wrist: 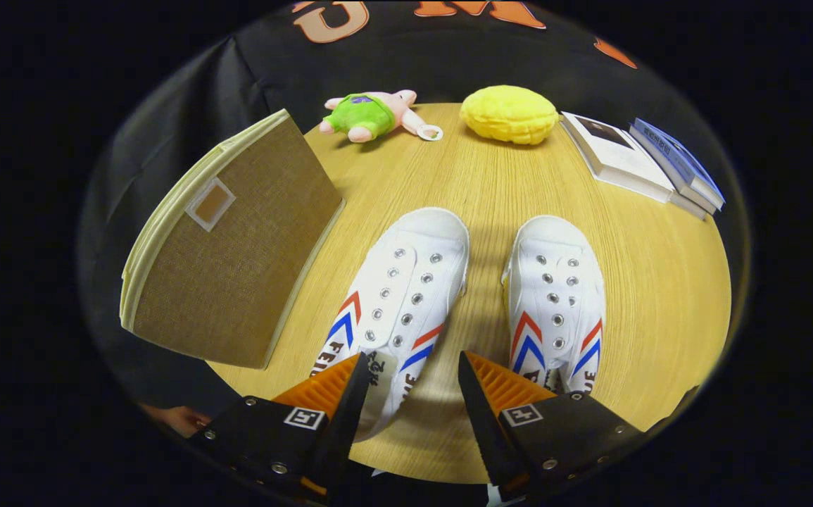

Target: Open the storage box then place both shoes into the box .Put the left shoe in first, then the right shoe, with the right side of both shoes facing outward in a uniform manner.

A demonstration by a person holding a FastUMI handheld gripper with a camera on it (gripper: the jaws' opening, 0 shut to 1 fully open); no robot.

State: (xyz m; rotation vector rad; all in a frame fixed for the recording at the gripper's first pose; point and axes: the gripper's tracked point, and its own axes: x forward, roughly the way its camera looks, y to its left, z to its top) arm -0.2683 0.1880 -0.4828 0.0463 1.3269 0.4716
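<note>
Two white canvas shoes with red and blue chevrons lie side by side on the round wooden table (pixel 476 176), toes pointing away from me. The left shoe (pixel 406 282) reaches back between and under my fingers; the right shoe (pixel 556 296) lies just ahead of the right finger. My gripper (pixel 412 366) hovers above their heel ends, open, its fingers touching nothing. The brown fabric storage box (pixel 237 253) with a cream rim stands left of the shoes, its lid closed and a small label window on top.
Beyond the shoes, at the table's far edge, lie a pink and green plush toy (pixel 371 116) and a yellow plush (pixel 509 115). A few books (pixel 642 165) are stacked at the far right. A person's hand (pixel 181 420) shows beside the left finger.
</note>
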